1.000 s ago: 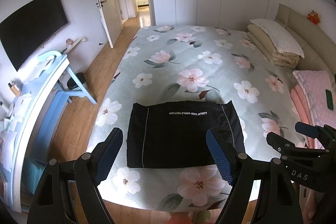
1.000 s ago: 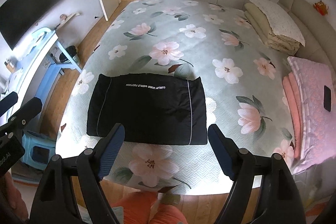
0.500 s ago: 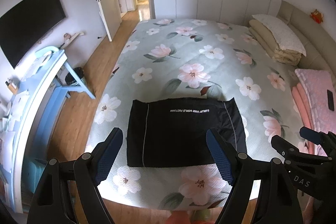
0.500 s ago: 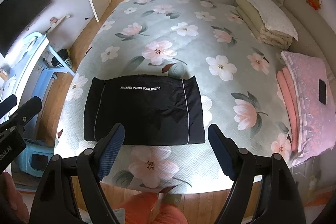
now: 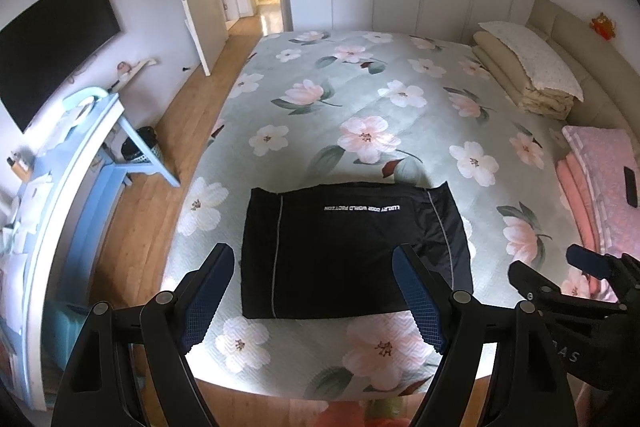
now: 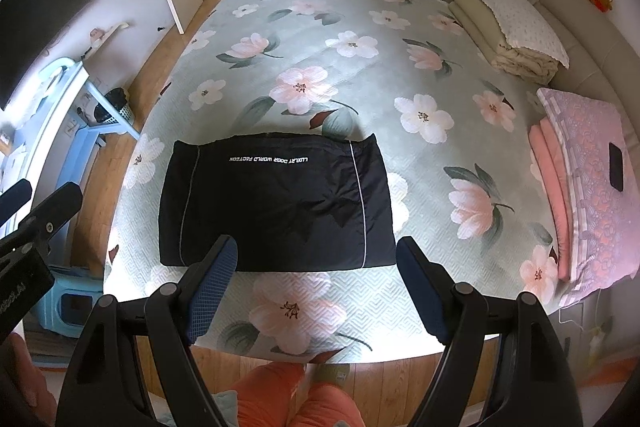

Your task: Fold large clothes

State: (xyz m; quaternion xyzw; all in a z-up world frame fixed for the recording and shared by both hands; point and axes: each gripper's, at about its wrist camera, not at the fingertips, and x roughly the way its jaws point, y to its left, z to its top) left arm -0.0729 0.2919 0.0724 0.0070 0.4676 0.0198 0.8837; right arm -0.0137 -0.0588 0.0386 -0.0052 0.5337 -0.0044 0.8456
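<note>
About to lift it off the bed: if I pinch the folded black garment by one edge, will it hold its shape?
Probably not. The black garment lies as soft stacked layers with creases, so it would likely sag and unfold. Its slightly shiny fabric may slip between the pads. Both the left gripper and the right gripper are open and empty; gripping two corners seems safer.

Left gripper (image 5: pixel 314 293): jaws spread wide, nothing between the blue-padded fingers (image 5: pixel 210 297), tilted steeply downward. Right gripper (image 6: pixel 316 285): jaws equally wide, nothing held, pitched steeply downward. In the left wrist view, the right gripper's fingers appear at 4 o'clock. In the right wrist view, the left gripper's fingers appear at 9 o'clock. The person's orange-clad legs (image 6: pixel 292 397) show at 6 o'clock in the right wrist view.
</note>
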